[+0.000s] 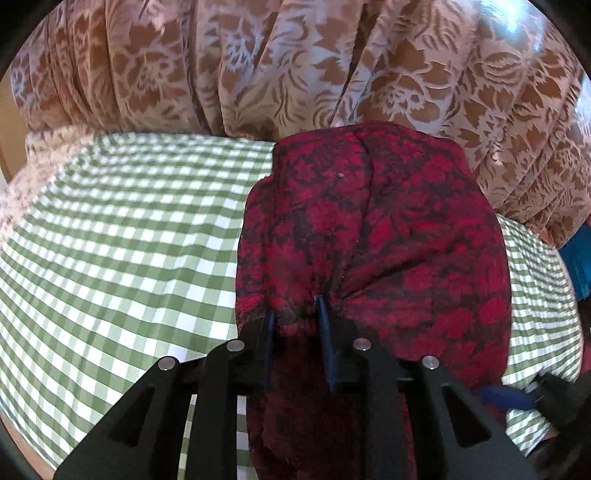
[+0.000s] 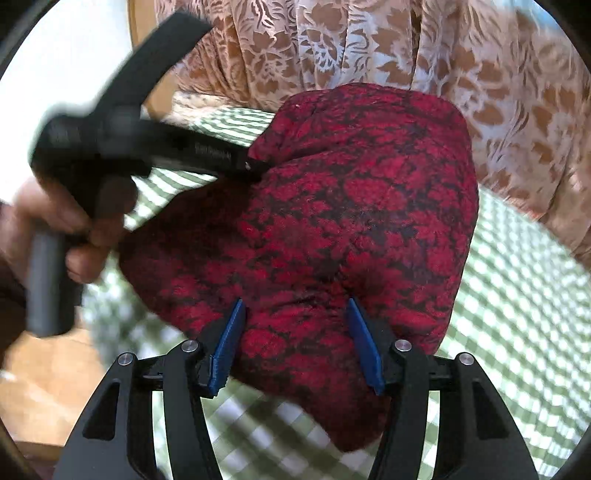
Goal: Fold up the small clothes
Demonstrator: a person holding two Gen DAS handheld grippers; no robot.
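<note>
Both views are daylit and bright, with the strongest light coming from the top: a white glare patch burns out the upper right of the left wrist view, and the upper left of the right wrist view is blown to plain white. The fisheye lens bends the checked tablecloth (image 1: 110, 240) into curves and leaves black corners. In the right wrist view the left gripper (image 2: 255, 168) and the hand (image 2: 55, 221) at left are smeared by motion blur.

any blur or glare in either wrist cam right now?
Left wrist view: mostly sharp; glare blows out the curtain at top right, fisheye bends the checked tablecloth. Right wrist view: left gripper and hand motion-blurred, tablecloth smeared, white washout upper left; red garment fairly crisp.
</note>
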